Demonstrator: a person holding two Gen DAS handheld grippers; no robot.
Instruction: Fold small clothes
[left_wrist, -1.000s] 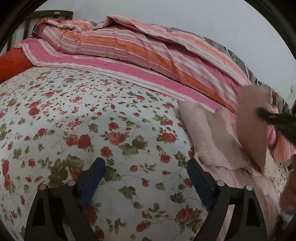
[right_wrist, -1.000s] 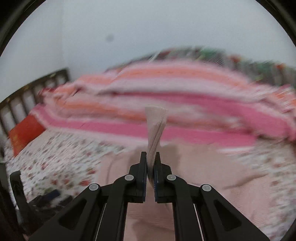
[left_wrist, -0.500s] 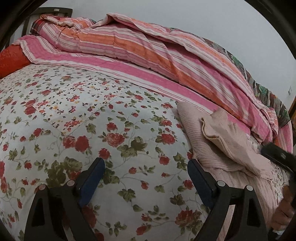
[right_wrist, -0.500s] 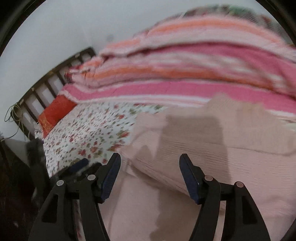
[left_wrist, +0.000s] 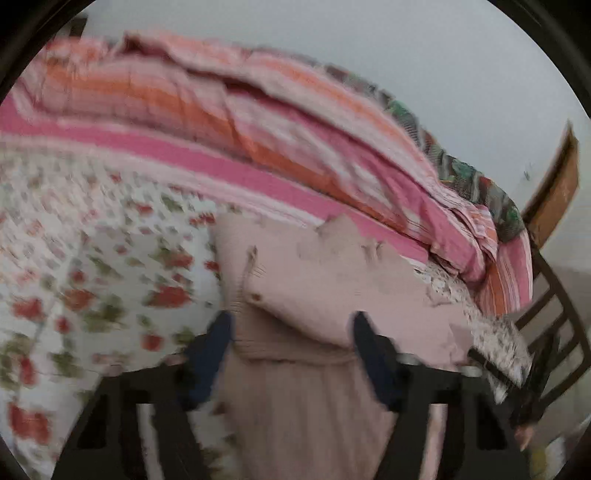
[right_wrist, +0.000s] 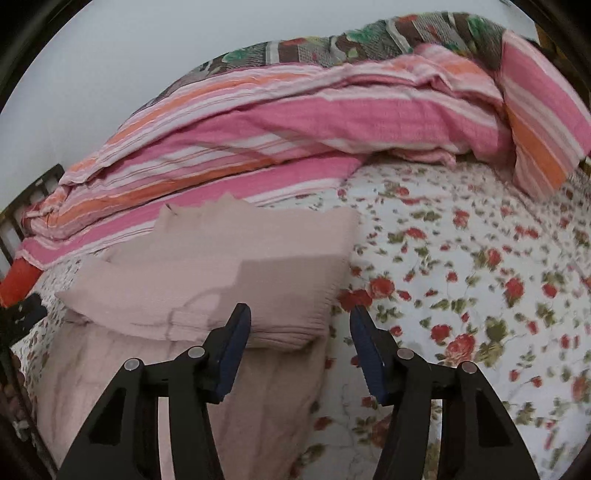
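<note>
Pink knit garment lies folded on the floral bed, both tools released

Pale pink ribbed knit garment (right_wrist: 236, 280) lies on the white bed sheet printed with red roses and green leaves (right_wrist: 480, 266), its upper part doubled over the lower part so that a thick folded edge faces the cameras. Behind it, along the far side of the bed, a bulky quilt striped in pink, orange and white (right_wrist: 295, 122) is heaped up, with a darker blanket patterned in green and brown (right_wrist: 369, 40) lying just beyond it against the pale wall.

In the right wrist view, the right tool (right_wrist: 300, 336) hangs over the garment's right-hand edge. Its jaws stand apart and have just been closing a little; the left blue pad sits over the folded knit, the right pad over the floral sheet, and neither presses on the cloth. An orange-red cushion (right_wrist: 16, 280) shows at the far left, beside the dark bars of the bed frame.

The left wrist view is heavily blurred. The left tool (left_wrist: 291, 339) has its jaws apart on either side of the folded edge of the garment (left_wrist: 325, 288); they have just been closing, with knit fabric between them, yet the pads do not appear to pinch it. At the right edge a brown wooden board (left_wrist: 554, 192) stands against the wall.
</note>
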